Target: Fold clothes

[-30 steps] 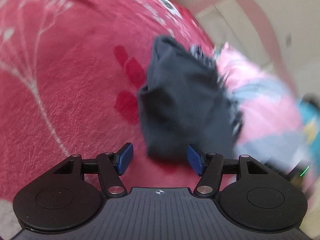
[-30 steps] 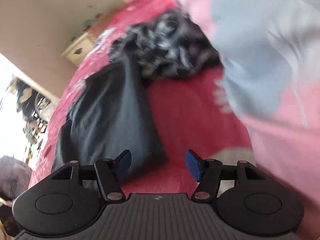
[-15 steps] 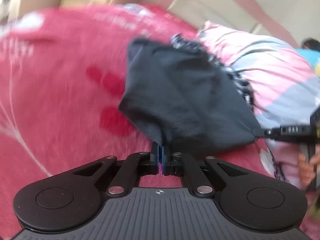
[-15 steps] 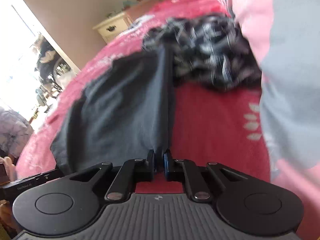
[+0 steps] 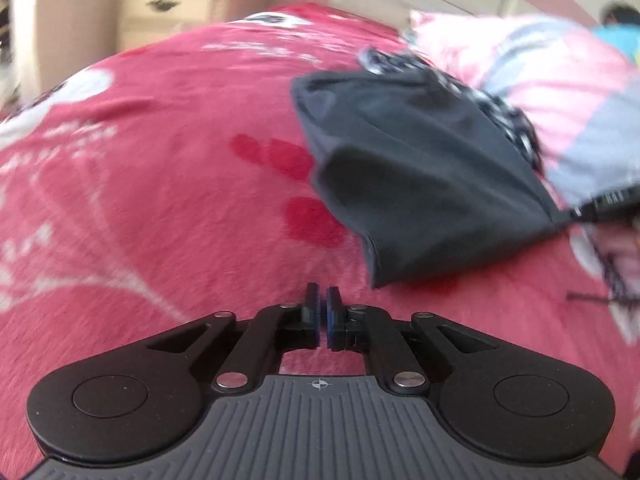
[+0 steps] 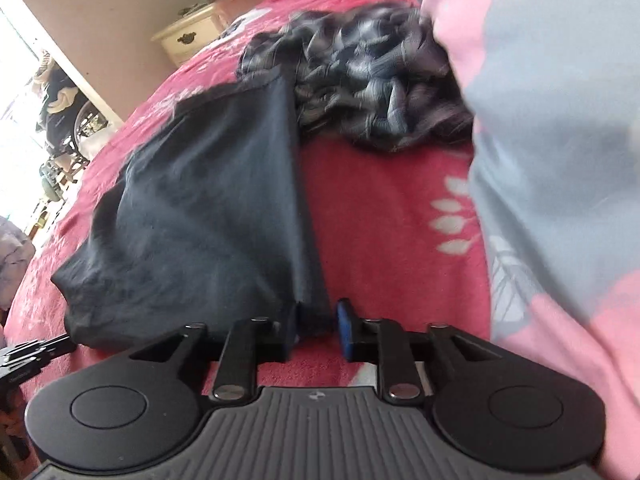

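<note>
While both hand-held grippers [image 5: 323,312] [image 6: 316,326] flank the dark garment [image 6: 208,208], left closed empty; right parting.

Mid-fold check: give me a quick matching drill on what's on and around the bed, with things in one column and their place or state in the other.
Things:
1. dark garment
2. black-and-white checked garment
3. cream bedside cabinet
4. pink-and-grey bedding

Place or state:
A. crumpled in a heap at the dark garment's far end
B. off the bed, by the wall
C. spread fairly flat on the red blanket
D. fills the right side of the right wrist view

Pairs: 1-C, 2-A, 3-B, 4-D
</note>
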Motion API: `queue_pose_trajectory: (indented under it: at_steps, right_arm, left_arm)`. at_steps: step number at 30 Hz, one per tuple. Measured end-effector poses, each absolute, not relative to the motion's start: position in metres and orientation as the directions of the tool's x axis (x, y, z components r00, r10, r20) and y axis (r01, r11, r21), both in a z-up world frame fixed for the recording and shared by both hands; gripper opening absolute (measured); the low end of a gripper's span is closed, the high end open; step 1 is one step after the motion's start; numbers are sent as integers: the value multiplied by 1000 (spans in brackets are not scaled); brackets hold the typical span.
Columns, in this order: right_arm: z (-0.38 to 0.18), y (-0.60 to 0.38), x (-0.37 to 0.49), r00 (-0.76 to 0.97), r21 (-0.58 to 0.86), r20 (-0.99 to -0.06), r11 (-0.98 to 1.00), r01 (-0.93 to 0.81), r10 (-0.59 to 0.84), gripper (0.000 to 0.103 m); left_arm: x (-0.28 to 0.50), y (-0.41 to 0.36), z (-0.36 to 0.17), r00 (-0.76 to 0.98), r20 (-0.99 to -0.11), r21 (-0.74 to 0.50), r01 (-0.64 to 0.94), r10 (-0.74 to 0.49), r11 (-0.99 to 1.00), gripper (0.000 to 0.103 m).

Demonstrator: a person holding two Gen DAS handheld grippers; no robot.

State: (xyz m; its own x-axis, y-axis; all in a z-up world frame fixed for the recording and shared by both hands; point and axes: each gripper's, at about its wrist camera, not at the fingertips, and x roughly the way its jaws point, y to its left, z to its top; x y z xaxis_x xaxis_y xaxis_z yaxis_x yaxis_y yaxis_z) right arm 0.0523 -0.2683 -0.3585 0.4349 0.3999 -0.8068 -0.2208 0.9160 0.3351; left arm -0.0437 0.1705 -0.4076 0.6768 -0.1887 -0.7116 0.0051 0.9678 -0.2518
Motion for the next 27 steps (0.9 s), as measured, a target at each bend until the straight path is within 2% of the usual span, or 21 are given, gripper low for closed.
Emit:
queue_pose_trajectory:
  at_steps: [2,6,8,11,16,18,20,23,25,27]
  right_arm:
    - [-343,-263,42,487,280,-790,925,-256,374,33]
    - [-318,-239,23,580,166,-730,918,-361,361,34]
    - [-318,-224,22,573,164,-720,898,-408,392,34]
    - [-337,-208,35,521,219,-735,879,-424,434,34]
    - [-367,-219,54,476,318,-768,900,-297,428,34]
    - [-353,-226,49,500,352,-739,892,-284,451,35]
    - [-340,-226,38,517,364,-711,878,-311,477,37]
    - [-329,-213,23,502,368,-696,855,-366,514,37]
    - [-330,-203,16,453,416,-692,823,-386,562,37]
    - [-338,-201,15,404,509,-683,793,-335,609,40]
  left_arm:
    - [-51,175,-397,698,-698,-266,-46,-160,963,17]
    - [-53,166,-374,761,-621,-347,-50,-189,937,22]
    - [-46,154,-368,783,-576,-377,0,-234,926,30]
    - [-23,136,-378,775,-568,-400,34,-277,916,36]
    - [-4,146,-413,717,-666,-426,-138,-207,894,37]
    - [-15,159,-410,729,-650,-475,-171,-213,863,42]
    - [-32,168,-403,745,-633,-506,-192,-211,841,60]
    - [-48,173,-405,734,-632,-585,-240,-250,774,63]
    - [-54,169,-411,721,-620,-654,-257,-310,711,63]
    - [-55,162,-420,728,-590,-716,-269,-351,645,65]
